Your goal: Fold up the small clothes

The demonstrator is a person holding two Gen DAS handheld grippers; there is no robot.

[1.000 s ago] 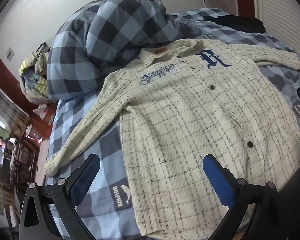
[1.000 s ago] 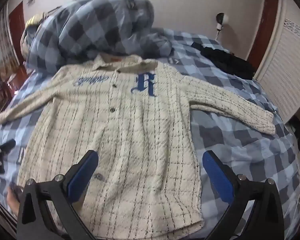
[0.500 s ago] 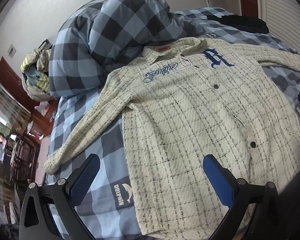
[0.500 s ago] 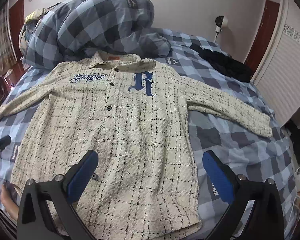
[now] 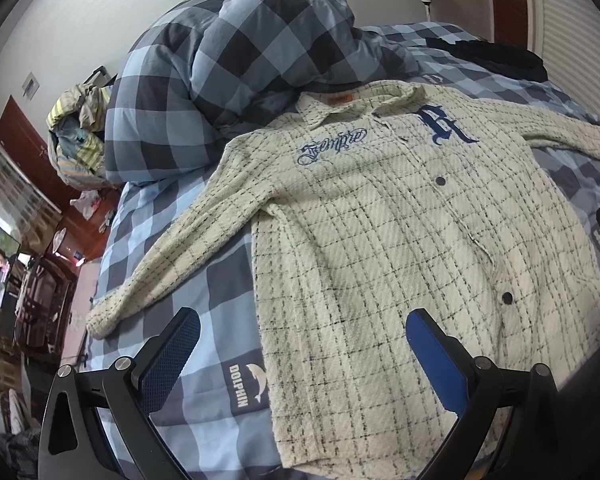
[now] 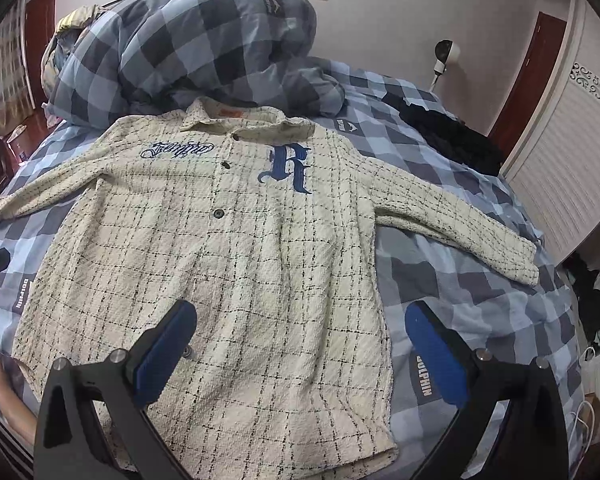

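Over the last second both views are pulled back and raised a little, so that more of the shirt (image 6: pixel 236 264) is taken in; the shirt itself is not shifted. It is spread flat and face up on the bed (image 6: pixel 452 280), buttoned, collar towards the far end against the heaped quilt (image 6: pixel 188 40).

On the left, one sleeve (image 5: pixel 172 256) is laid out slantwise over the checked sheet, its cuff near the bed's left edge. The left tongs (image 5: pixel 300 354) are held released above the near left hem, empty, one pad over the sheet and one over the cloth.

In the middle, the button row and the blue letter (image 6: pixel 288 166) lie smooth.

On the right, the right tongs (image 6: pixel 300 346) are likewise held released and empty over the near right hem, and the other sleeve (image 6: pixel 460 224) is stretched out to the right.

No fold is yet made. The withdrawal is judged to mark the end of the smoothing, with a sleeve or side likely to be grasped first.
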